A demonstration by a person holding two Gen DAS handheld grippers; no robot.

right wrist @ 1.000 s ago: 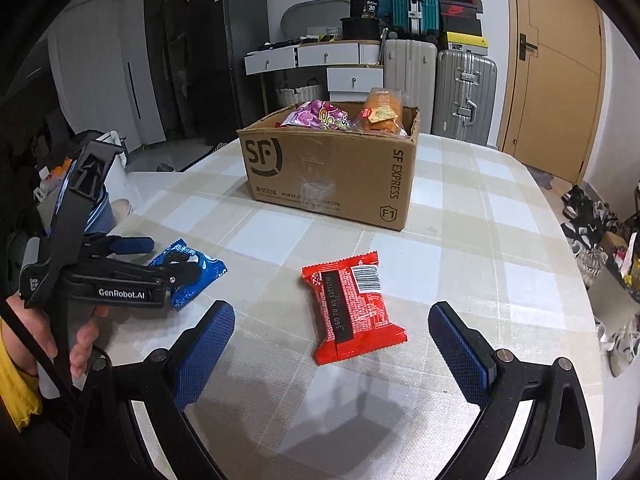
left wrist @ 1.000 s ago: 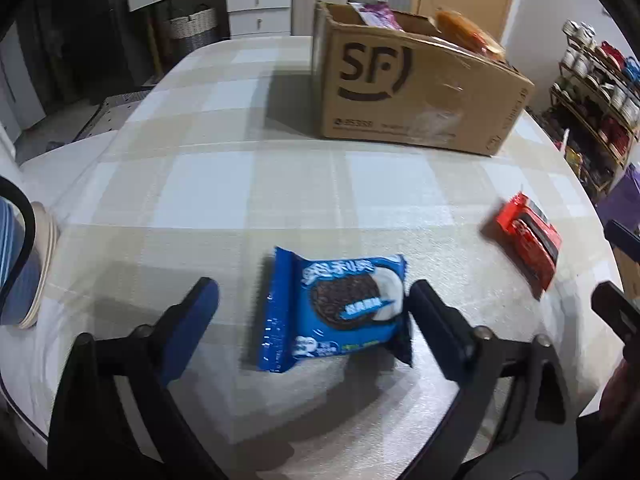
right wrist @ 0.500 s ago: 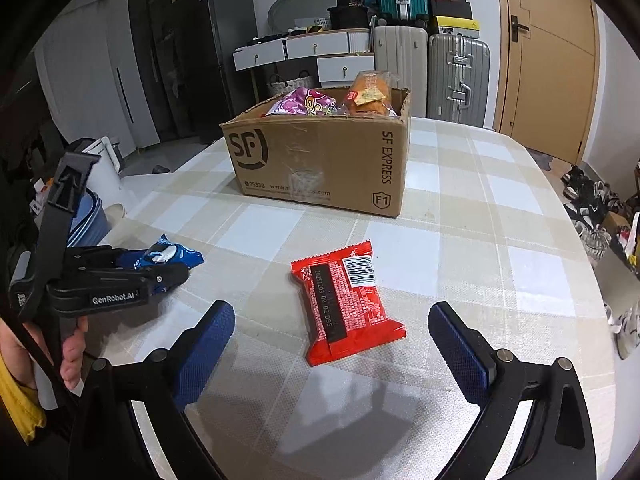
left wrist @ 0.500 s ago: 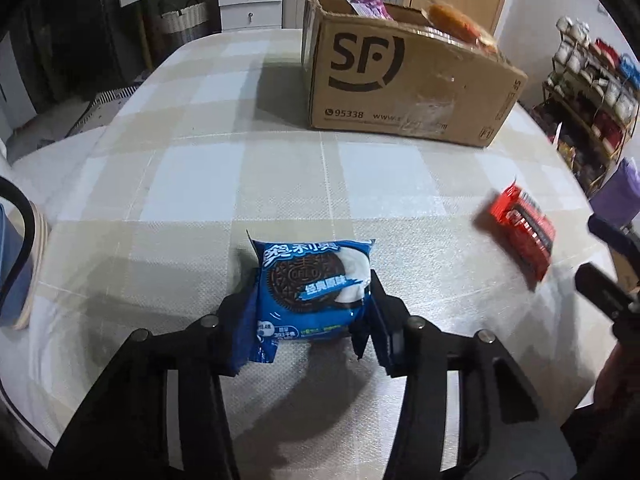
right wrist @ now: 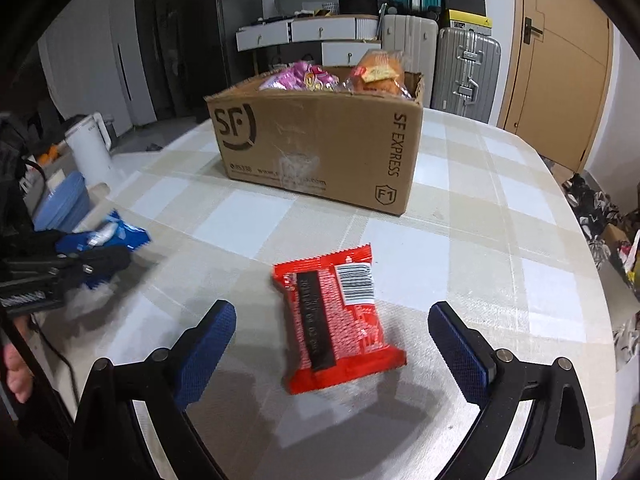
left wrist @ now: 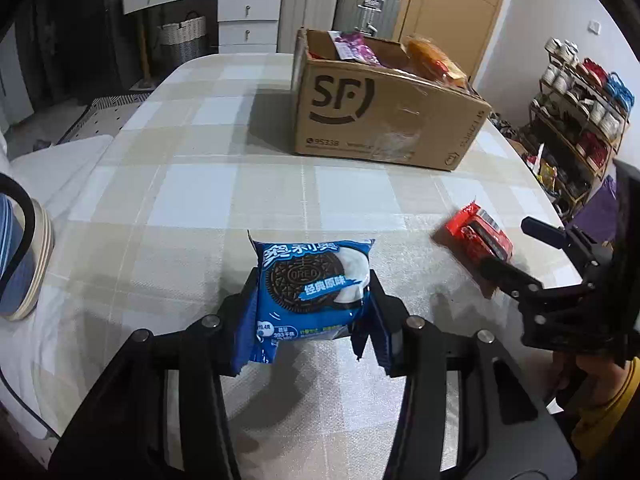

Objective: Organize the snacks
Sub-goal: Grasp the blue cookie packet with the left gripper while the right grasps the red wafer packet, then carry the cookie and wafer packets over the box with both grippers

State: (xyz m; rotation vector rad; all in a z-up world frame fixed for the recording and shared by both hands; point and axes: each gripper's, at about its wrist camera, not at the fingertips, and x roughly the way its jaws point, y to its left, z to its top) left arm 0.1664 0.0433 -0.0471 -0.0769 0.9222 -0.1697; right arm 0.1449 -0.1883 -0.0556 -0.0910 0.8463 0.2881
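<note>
- Landmark: the SF box (right wrist: 320, 148), open-topped, standing on the checked table (right wrist: 500, 240) toward its far side.
- Kettle (right wrist: 91, 148): white, far left of the box, off the table's left edge, with a blue tub (right wrist: 64, 204) just in front of it.
- Left gripper (left wrist: 312, 312): left of the box and nearer the camera, clamped on the Oreo pack (left wrist: 310, 284). Both fingers (left wrist: 240, 320) press the pack's side edges, which crumple inward.
- Oreo pack: blue, held face-up between those fingers, lifted off the table, with its shadow on the cloth beneath. In the right wrist view it shows as a blurred blue patch (right wrist: 116, 236) left of the box.
- Box contents: a pink-purple bag (right wrist: 300, 78) at the left and an orange bun pack (right wrist: 376, 72) at the right, both rising above the rim.
- Red pack (right wrist: 340, 316): flat on the table in front of the box, barcode side up, apart from the box.
- Right gripper (right wrist: 332, 340): in front of the box, spread wide, its blue pads (right wrist: 208, 344) flanking the red pack's near half without touching it.
- Suitcases (right wrist: 464, 68): behind the box, right of it, against the wall.
</note>
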